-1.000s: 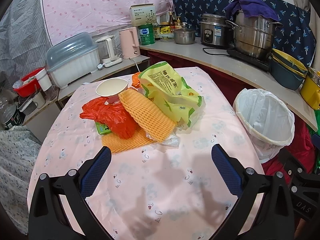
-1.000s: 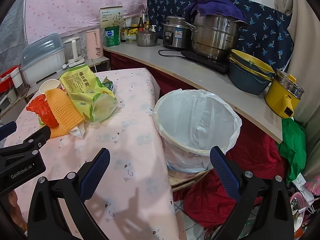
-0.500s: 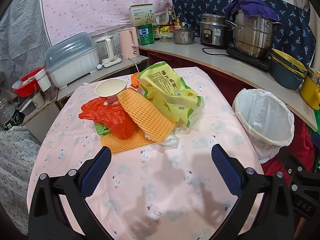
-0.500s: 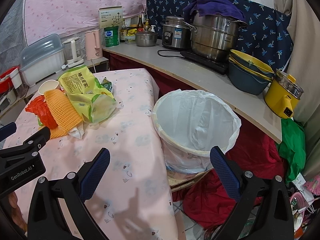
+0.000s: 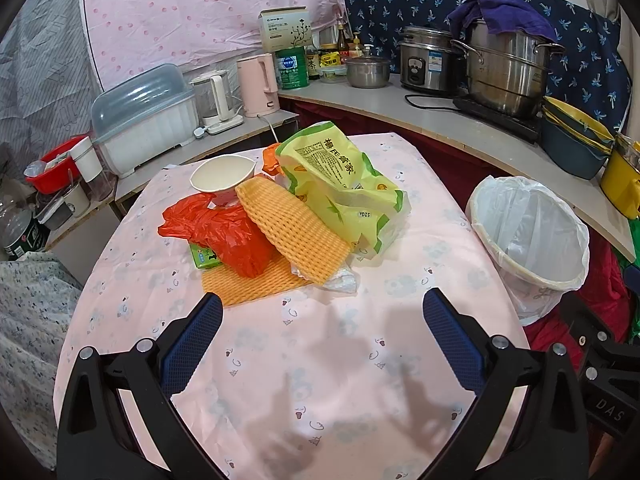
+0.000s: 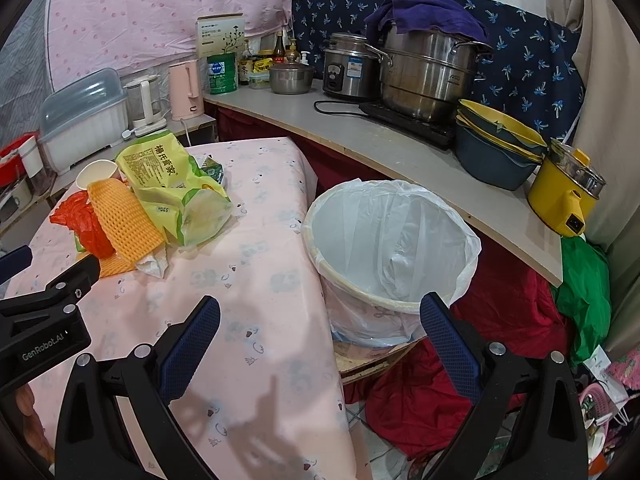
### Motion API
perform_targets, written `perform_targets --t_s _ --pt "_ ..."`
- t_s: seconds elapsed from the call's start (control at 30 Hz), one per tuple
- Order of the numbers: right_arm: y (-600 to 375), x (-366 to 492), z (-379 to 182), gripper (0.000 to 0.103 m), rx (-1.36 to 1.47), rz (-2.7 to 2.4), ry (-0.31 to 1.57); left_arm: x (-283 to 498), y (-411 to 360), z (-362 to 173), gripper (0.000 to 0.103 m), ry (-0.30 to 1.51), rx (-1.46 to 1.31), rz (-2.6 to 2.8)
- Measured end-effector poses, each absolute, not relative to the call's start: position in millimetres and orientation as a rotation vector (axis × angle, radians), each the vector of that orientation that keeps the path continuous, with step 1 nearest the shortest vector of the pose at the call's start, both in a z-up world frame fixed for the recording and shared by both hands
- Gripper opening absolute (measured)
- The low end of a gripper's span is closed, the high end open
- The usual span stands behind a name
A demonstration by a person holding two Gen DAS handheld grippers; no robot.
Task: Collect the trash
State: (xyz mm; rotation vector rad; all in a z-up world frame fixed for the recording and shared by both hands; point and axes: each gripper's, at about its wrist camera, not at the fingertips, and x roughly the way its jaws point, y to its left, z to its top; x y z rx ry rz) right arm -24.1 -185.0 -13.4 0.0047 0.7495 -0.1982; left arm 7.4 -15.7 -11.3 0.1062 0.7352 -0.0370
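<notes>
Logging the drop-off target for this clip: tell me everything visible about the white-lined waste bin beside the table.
The round cream plastic waste bin stands upright beside the pink-clothed table, below the grey counter edge. A thin translucent white plastic liner is folded over its rim and hangs crumpled down the outside. The inside shows only liner; no trash is visible in it. It appears to rest on a wooden board, with red cloth behind. It also shows in the left wrist view. Neither tool touches it.
</notes>
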Motion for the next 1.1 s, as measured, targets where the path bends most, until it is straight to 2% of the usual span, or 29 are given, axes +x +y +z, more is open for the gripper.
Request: perform_targets --t_s 1.1 --pt "-188.1 -24.2 -12.3 0.096 0.002 -0.202 0.747 7.0 -16.5 -12.0 0.096 0.737 0.109 -0.048"
